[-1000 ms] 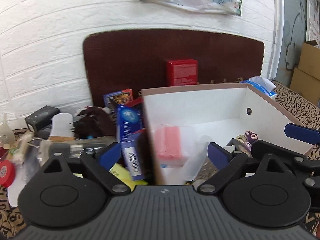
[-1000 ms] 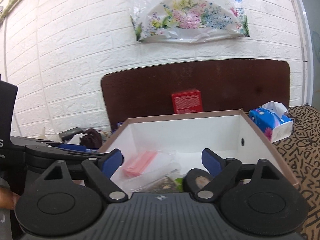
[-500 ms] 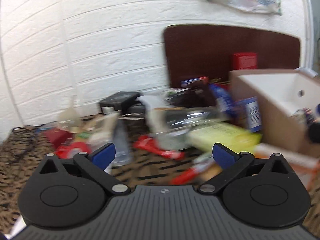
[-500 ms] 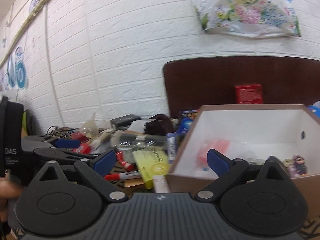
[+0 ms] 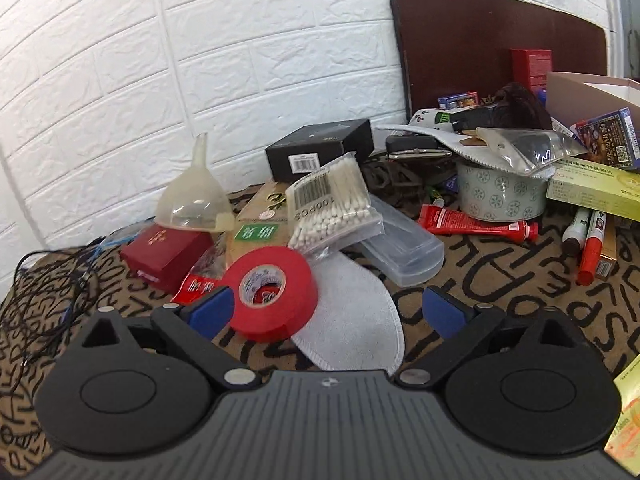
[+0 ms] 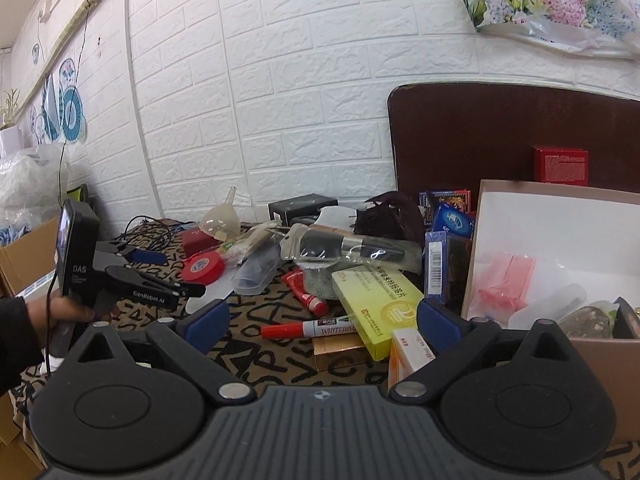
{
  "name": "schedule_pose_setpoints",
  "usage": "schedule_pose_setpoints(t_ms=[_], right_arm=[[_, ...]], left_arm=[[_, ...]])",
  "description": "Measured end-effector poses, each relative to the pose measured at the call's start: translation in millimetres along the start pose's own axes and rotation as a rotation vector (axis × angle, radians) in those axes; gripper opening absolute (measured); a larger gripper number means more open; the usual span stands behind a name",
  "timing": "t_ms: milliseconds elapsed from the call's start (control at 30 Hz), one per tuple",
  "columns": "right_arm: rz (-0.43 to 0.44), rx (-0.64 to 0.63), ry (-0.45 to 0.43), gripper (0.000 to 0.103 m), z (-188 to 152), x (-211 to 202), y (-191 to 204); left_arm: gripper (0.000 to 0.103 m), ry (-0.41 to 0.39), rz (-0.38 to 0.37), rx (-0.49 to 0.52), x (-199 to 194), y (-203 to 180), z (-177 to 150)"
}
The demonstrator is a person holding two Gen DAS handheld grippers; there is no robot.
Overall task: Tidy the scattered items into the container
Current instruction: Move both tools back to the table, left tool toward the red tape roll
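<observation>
Left gripper (image 5: 328,308): fingers spread wide, holding nothing; the left fingertip sits just beside the red tape roll (image 5: 274,294), with a white cloth (image 5: 352,332) lying between the fingers. Right gripper (image 6: 322,320): fingers also wide and empty, above a red marker (image 6: 308,328) and a yellow box (image 6: 376,298). The cardboard box (image 6: 560,240) stands at the right of the surface (image 5: 500,280), among scattered items. One second ago both grippers faced into the box; they have since swung left toward the clutter.
</observation>
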State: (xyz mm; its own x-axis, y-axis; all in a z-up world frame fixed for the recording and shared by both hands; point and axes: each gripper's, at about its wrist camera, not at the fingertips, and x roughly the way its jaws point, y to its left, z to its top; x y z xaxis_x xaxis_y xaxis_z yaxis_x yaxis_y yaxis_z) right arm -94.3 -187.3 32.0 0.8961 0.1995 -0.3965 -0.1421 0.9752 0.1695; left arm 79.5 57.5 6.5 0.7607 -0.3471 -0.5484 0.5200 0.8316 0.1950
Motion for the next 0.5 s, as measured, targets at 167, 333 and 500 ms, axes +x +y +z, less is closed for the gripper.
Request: schedule_pose_setpoints(t_ms=[167,333,500], right_arm=[[-0.018,0.006,0.024,0.102,-2.8,1.4,-4.3],[-0.013,0.009,0.031,0.102,-3.1,-0.3,-7.1],[0.037,0.001,0.049,0.102,-6.5,4.2,-4.5]], left_arm=[[0.103,0.059,-0.086,0.046,21.2,-3.5,9.3],[0.103,0.148,-0.117,0.107,44.7,-10.4,9.8],[0.103,0.159,-0.126,0.044,54.9,-15.6,12.7]])
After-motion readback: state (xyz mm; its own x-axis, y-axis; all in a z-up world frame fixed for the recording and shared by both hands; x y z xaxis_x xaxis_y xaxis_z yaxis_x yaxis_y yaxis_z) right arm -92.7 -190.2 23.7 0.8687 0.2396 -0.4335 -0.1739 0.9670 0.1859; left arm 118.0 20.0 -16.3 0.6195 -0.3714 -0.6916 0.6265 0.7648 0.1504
